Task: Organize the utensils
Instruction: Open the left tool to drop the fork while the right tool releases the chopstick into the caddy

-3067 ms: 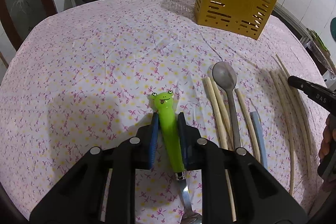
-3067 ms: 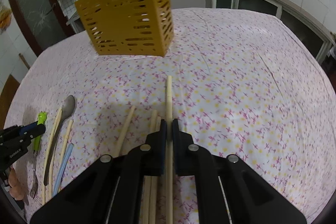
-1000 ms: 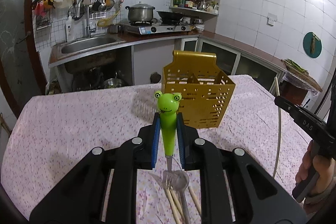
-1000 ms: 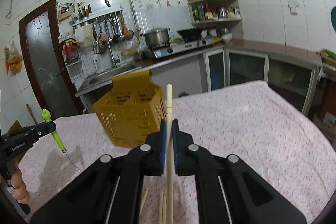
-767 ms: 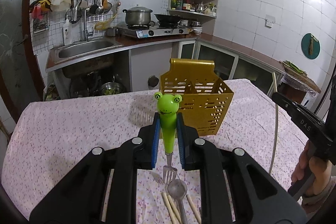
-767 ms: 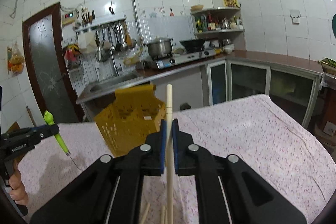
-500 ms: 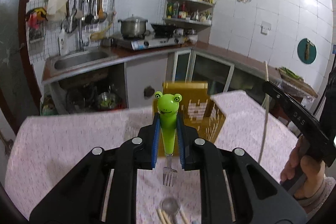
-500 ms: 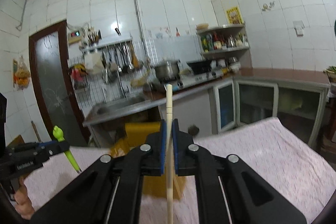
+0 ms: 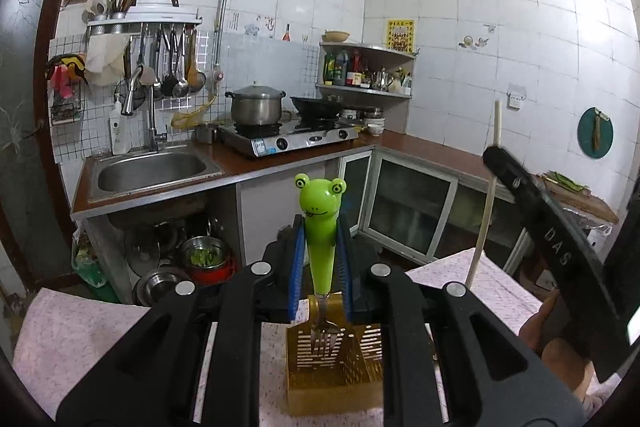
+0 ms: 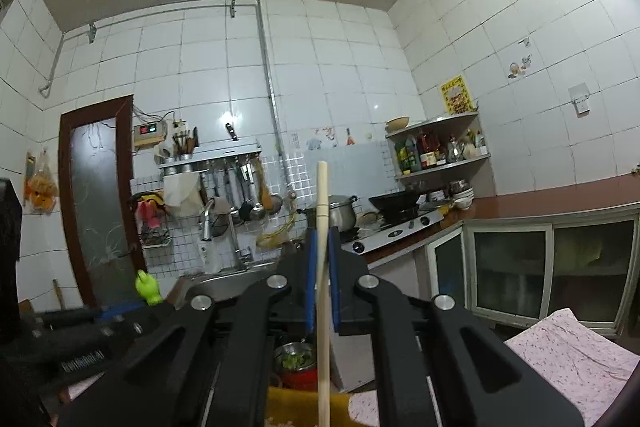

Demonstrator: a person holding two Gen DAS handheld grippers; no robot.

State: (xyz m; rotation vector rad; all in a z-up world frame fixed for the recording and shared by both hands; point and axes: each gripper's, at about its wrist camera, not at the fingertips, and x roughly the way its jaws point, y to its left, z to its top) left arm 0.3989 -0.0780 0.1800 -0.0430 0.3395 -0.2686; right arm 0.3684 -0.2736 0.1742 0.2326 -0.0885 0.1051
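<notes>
My left gripper (image 9: 320, 227) is shut on the green frog-handled fork (image 9: 321, 227), held upright with its tines hanging down over the yellow slotted utensil holder (image 9: 332, 375) on the table. My right gripper (image 10: 322, 243) is shut on a pale wooden chopstick (image 10: 323, 267), also upright; the holder's yellow top (image 10: 304, 403) shows just under it. In the left wrist view the right gripper (image 9: 490, 157) stands at the right with the chopstick (image 9: 486, 211) through it. In the right wrist view the fork's frog head (image 10: 146, 287) pokes above the left gripper's black body at the lower left.
The table carries a pink flowered cloth (image 9: 80, 339). Behind it run a counter with a steel sink (image 9: 150, 173), a gas stove with a pot (image 9: 258, 107) and glass-door cabinets (image 9: 412, 211). A person's hand (image 9: 560, 355) holds the right gripper.
Both grippers have risen and tilted upward, carrying fork and chopstick. The yellow holder has dropped to the bottom of both views, and the utensils lying on the table have gone out of sight.
</notes>
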